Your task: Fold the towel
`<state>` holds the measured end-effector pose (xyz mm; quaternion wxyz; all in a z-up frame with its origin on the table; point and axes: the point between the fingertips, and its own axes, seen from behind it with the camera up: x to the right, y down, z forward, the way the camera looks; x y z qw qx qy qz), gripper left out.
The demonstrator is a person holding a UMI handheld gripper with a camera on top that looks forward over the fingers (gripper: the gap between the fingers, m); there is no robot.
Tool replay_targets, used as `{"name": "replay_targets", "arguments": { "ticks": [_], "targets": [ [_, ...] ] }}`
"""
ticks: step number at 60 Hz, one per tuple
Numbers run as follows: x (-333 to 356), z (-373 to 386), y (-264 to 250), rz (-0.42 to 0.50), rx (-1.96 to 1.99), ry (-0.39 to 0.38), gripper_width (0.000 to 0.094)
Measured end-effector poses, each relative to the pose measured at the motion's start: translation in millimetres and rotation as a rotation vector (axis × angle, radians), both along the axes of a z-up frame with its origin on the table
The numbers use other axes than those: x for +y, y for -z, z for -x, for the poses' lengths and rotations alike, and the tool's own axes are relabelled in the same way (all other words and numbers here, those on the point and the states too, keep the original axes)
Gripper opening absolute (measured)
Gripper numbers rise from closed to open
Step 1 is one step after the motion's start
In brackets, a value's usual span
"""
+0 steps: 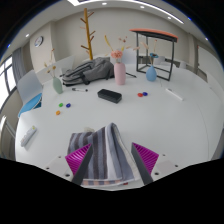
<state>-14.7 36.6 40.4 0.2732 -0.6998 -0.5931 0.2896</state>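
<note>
A grey and white striped towel [106,155] with a coloured band near its hem hangs bunched between my fingers, lifted above the white table [170,120]. My gripper [111,160] is shut on the towel, with the magenta pads [80,158] pressing it from both sides. The towel's lower part drops out of sight below the fingers.
Beyond the fingers on the table lie a black case [109,96], a pink vase [119,72] with flowers, a blue cup [151,73], a grey bag [88,72], small coloured bits and a white rag [28,135]. A wooden coat stand [87,35] and a small table [157,45] stand behind.
</note>
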Motion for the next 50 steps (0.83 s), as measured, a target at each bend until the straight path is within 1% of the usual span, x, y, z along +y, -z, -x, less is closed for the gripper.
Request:
{"name": "replay_targets", "arguments": {
  "ticks": [1,4,7,15,23,29,35,40,42,45,50],
  "targets": [
    [-1.8,-3.0,-7.5,-0.003,0.005,-0.006,0.0826],
    [-3.7,-16.9,-33.7,-0.015,0.011,-0.009,0.0845],
    [-5.8,-37.2,-65.7,-0.039,0.019,-0.02,0.0842],
    [-10.7,-106.7,-170.4,-0.094,0.076,-0.01,0.0847],
    [-26.6,-173.9,-228.9,-0.098,0.092,0.0,0.0844],
    [-33.1,-203.0,-249.4,-0.122,0.104,0.008,0.0845],
    [-37.7,-214.5,-251.0,-0.147,0.114,0.018,0.0842],
    [-42.4,-217.1,-243.5,-0.121,0.105,0.024,0.0848],
    [-41.4,-218.4,-240.5,-0.123,0.097,0.027,0.085],
    [-40.4,-220.0,-233.6,-0.133,0.082,0.019,0.085],
    [-43.7,-220.0,-226.1,-0.107,0.069,0.01,0.0851]
  ]
}}
